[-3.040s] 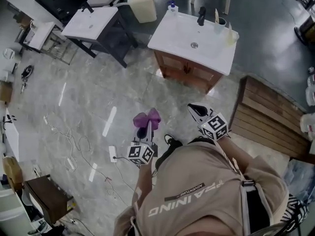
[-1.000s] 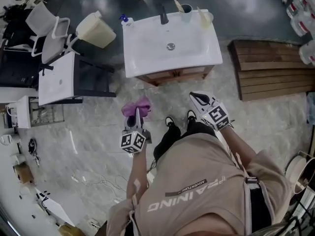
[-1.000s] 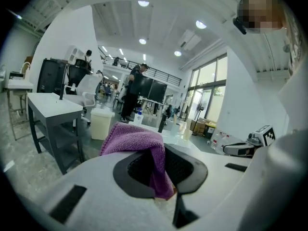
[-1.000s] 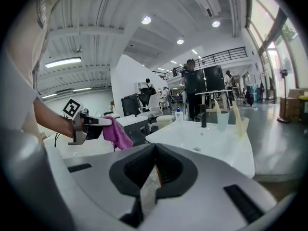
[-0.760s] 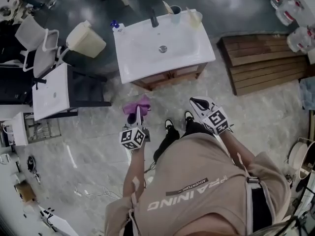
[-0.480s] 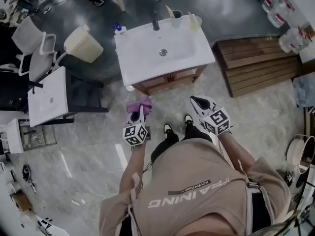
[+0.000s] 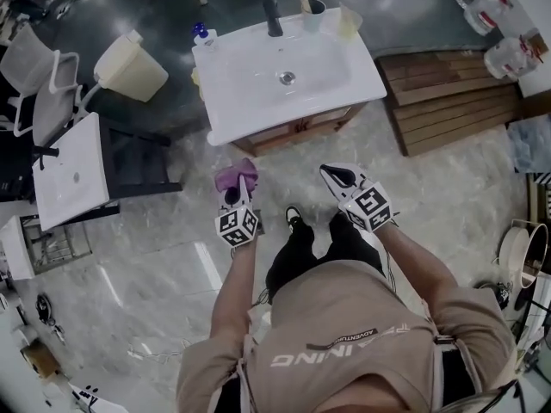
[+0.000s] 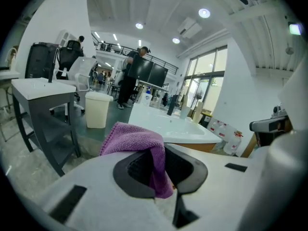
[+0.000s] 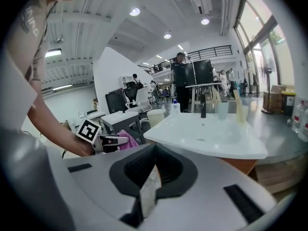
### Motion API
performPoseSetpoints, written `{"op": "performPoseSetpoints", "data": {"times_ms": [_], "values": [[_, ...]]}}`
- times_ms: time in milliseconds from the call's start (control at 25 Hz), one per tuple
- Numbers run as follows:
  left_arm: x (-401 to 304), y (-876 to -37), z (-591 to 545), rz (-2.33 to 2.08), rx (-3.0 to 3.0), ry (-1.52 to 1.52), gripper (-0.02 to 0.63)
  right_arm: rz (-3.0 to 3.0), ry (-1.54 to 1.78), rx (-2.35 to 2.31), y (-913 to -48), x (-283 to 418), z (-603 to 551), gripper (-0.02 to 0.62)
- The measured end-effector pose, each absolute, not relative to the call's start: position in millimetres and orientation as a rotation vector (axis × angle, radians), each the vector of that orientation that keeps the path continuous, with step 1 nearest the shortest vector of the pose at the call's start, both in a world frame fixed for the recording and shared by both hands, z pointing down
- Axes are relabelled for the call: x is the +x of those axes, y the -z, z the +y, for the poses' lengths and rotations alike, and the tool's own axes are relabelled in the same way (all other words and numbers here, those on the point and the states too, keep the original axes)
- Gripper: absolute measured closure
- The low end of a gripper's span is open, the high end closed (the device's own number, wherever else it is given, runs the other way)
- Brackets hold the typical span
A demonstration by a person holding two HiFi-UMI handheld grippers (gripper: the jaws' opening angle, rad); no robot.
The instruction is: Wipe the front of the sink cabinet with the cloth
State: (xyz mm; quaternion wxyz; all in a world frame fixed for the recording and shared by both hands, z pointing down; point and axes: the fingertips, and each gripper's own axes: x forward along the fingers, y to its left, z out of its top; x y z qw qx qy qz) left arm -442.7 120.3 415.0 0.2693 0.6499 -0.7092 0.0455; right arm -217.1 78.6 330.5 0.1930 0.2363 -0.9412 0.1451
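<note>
Left claw (image 7: 236, 198), pinching the purple cloth (image 7: 234, 175), should reach toward one o'clock and press flat on the sink cabinet (image 7: 297, 129) front; right claw (image 7: 337, 176) is pressed together, empty.

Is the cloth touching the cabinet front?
No: the head view shows the cloth, clamped in the left gripper, over the floor, apart from the cabinet.

Cloth (image 7: 234, 176) in left tongs (image 7: 236, 196), sink cabinet (image 7: 297, 127) beyond
</note>
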Motion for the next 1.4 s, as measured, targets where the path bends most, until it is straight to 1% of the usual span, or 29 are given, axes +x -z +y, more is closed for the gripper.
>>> {"op": "performPoseSetpoints", "data": {"times_ms": [200, 360, 600, 800, 920, 1120, 1400], "values": [[-451.0, -457.6, 99.8, -1.931, 1.718, -0.158, 0.569, -2.644, -0.452, 0.596, -387.0, -263.8, 60.1, 0.584], [-451.8, -498.5, 85.9, -1.902, 1.729, -0.196, 0.569, -2.616, -0.559, 0.623, -437.8, -283.1, 44.2, 0.584], [-462.4, -546.6, 63.3, -1.878, 1.768, -0.283, 0.569, -2.582, -0.512, 0.503, -508.2, -314.4, 39.8, 0.584], [-484.7, -577.0, 43.3, -1.913, 1.745, -0.276, 0.569, -2.671, -0.598, 0.441, -541.9, -358.6, 38.3, 0.584], [-494.1, -588.8, 27.5, -1.956, 1.723, -0.275, 0.569, -2.703, -0.623, 0.415, -553.6, -372.8, 43.5, 0.584], [-504.6, -591.0, -1.5, -2.049, 1.691, -0.213, 0.569, -2.715, -0.608, 0.408, -577.6, -367.8, 50.0, 0.584], [-498.1, -595.4, -2.0, -2.14, 1.605, -0.152, 0.569, -2.685, -0.68, 0.502, -601.7, -332.9, 43.0, 0.584]]}}
